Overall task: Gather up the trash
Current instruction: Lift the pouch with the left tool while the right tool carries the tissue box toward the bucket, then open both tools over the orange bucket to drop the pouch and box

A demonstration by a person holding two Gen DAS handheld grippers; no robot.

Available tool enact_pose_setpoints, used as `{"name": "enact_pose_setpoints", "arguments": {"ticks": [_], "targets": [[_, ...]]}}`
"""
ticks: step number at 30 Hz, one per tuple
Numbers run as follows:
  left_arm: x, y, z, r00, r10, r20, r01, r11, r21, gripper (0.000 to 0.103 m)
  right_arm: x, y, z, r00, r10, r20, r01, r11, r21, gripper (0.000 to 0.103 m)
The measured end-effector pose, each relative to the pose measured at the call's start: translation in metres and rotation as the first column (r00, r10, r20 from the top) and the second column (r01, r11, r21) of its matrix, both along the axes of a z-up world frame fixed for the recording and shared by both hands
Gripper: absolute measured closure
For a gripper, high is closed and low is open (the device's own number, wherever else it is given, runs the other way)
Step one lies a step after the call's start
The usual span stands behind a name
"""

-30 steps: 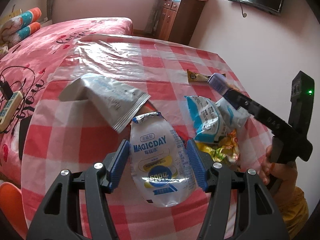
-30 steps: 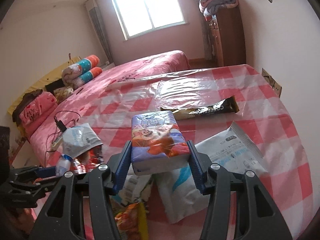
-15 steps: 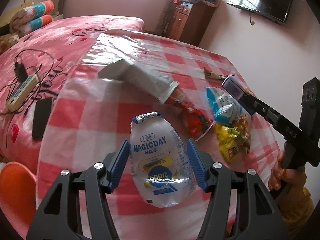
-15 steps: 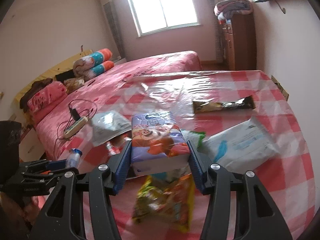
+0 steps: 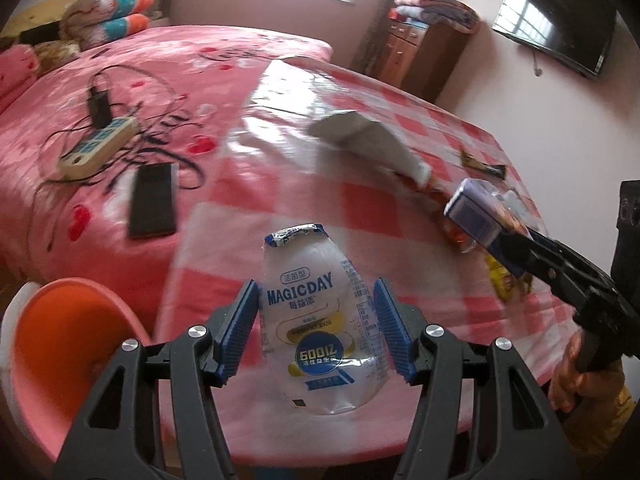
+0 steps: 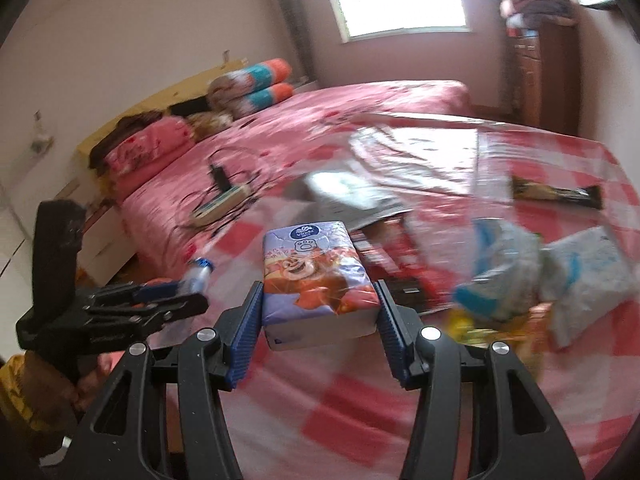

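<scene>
My left gripper (image 5: 318,330) is shut on a clear MAGICDAY drink pouch (image 5: 318,320), held above the near edge of the red-checked table (image 5: 304,208). An orange bin (image 5: 68,344) sits below at the lower left. My right gripper (image 6: 318,322) is shut on a purple cartoon tissue pack (image 6: 316,280). That pack (image 5: 478,222) shows at the right in the left wrist view, over the table's right side. Loose wrappers stay on the table: a white bag (image 5: 368,140), a blue-white bag (image 6: 500,268), a yellow wrapper (image 6: 504,324), a red wrapper (image 6: 404,260) and a dark bar wrapper (image 6: 556,192).
A pink bed (image 5: 160,80) lies left of the table, with a power strip (image 5: 96,148), cables and a black phone (image 5: 154,200) on it. A wooden dresser (image 5: 416,56) and a wall TV (image 5: 556,24) stand beyond. A hand (image 5: 576,376) holds the right gripper.
Both grippers have swung left and back toward the table's near edge with their loads still held. The orange bin has come into the left wrist view.
</scene>
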State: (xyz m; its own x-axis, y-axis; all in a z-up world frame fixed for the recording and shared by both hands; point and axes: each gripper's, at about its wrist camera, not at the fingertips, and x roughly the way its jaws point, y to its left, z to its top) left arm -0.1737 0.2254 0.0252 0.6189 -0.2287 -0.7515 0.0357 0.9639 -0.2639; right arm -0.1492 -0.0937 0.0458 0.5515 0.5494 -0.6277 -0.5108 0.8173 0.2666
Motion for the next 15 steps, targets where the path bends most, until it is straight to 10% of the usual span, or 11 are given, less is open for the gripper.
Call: {"name": "enact_pose_setpoints", "arguments": {"ticks": [15], "targets": [[-0.057,0.132,-0.03,0.947,0.315,-0.062,-0.313,0.949,0.036,0.043,-0.033,0.14,-0.005,0.943,0.329,-0.049,-0.332,0.942,-0.044,0.048]]}}
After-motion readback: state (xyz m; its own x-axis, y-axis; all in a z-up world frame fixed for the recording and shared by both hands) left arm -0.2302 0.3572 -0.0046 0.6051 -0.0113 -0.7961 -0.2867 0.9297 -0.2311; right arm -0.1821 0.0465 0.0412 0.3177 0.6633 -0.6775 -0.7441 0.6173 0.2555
